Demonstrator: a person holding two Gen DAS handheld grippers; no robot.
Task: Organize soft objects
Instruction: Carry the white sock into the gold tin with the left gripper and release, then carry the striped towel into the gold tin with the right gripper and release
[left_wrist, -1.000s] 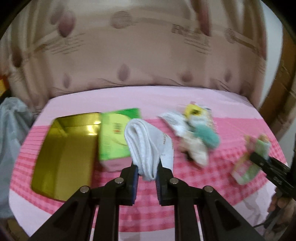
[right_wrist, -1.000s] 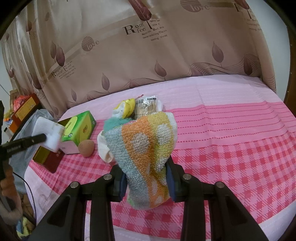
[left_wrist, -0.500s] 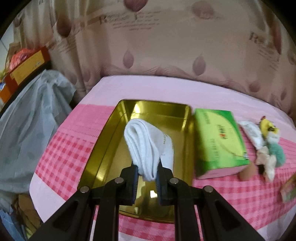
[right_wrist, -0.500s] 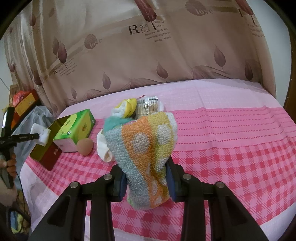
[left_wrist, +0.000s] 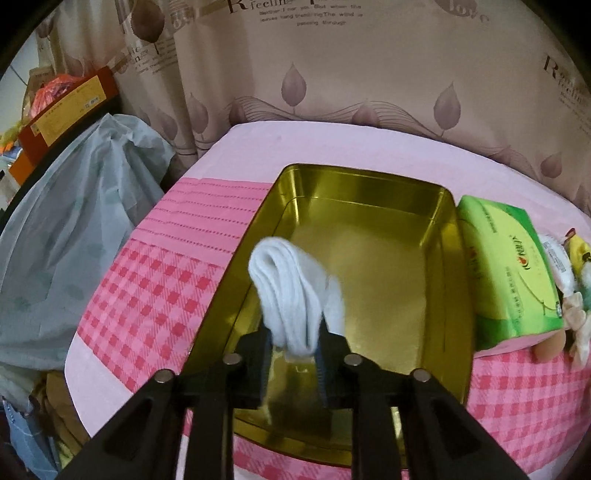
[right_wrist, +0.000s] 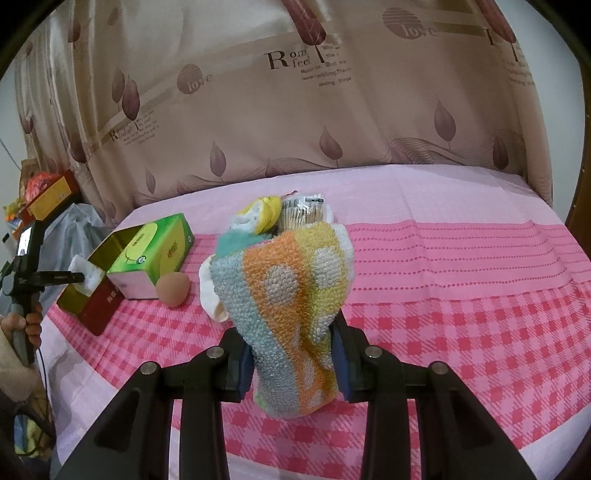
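Note:
My left gripper (left_wrist: 293, 350) is shut on a folded white sock (left_wrist: 291, 288) and holds it just above the open gold tin (left_wrist: 369, 188), over its near left part. In the right wrist view the left gripper (right_wrist: 79, 276) with the white sock (right_wrist: 86, 275) shows at the tin (right_wrist: 79, 306). My right gripper (right_wrist: 293, 360) is shut on a multicoloured towel (right_wrist: 288, 295) with white dots, held above the pink checked cloth (right_wrist: 461, 314).
A green tissue box (left_wrist: 509, 266) lies right of the tin, also in the right wrist view (right_wrist: 155, 254). A tan sponge egg (right_wrist: 173, 290) and a pile of small soft items (right_wrist: 273, 218) lie mid-table. A grey plastic bag (left_wrist: 70, 236) hangs off the left edge.
My left gripper swung left with the white sock, from over the table's middle to over the tin, then moved in closer above it. The right gripper kept still with the towel.

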